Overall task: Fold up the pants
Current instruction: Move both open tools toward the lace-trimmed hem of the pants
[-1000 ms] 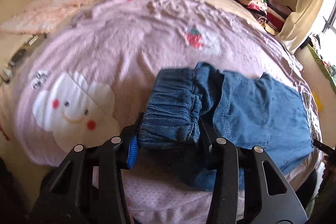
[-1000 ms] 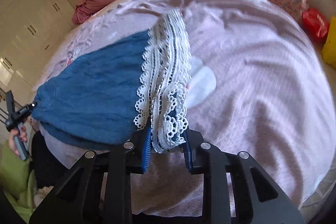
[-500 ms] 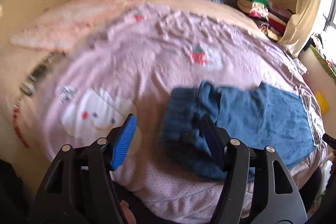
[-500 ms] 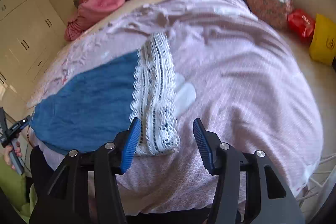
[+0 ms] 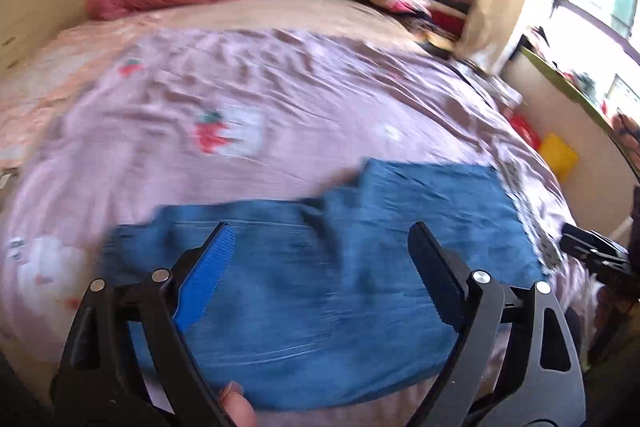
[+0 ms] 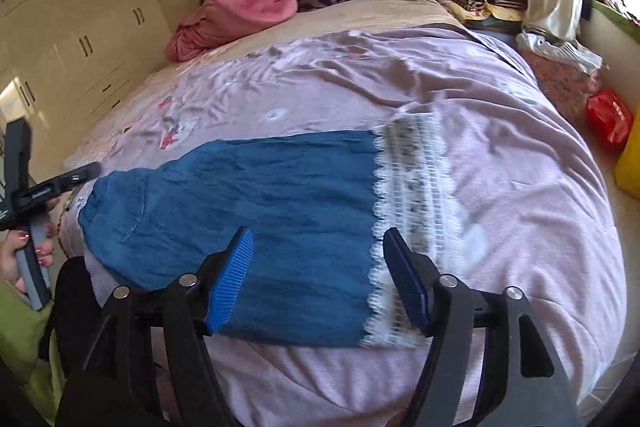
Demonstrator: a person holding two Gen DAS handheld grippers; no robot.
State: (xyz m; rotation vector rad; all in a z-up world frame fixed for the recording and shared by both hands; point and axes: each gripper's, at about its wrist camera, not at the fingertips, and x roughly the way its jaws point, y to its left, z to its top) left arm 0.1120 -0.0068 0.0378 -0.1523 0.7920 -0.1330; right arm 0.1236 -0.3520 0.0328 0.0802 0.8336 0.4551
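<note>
On the bed (image 6: 520, 187), lace-hemmed blue pants (image 6: 260, 211) lie flat; left gripper (image 5: 320, 267) and right gripper (image 6: 318, 263) just spread, empty

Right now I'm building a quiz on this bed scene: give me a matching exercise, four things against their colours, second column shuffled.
Things:
1. pants
2. lace trim
3. bedsheet
4. bundle by the headboard

Colours:
A. pink
B. white
C. blue denim
D. pale lilac

Pairs: 1-C, 2-B, 3-D, 4-A
</note>
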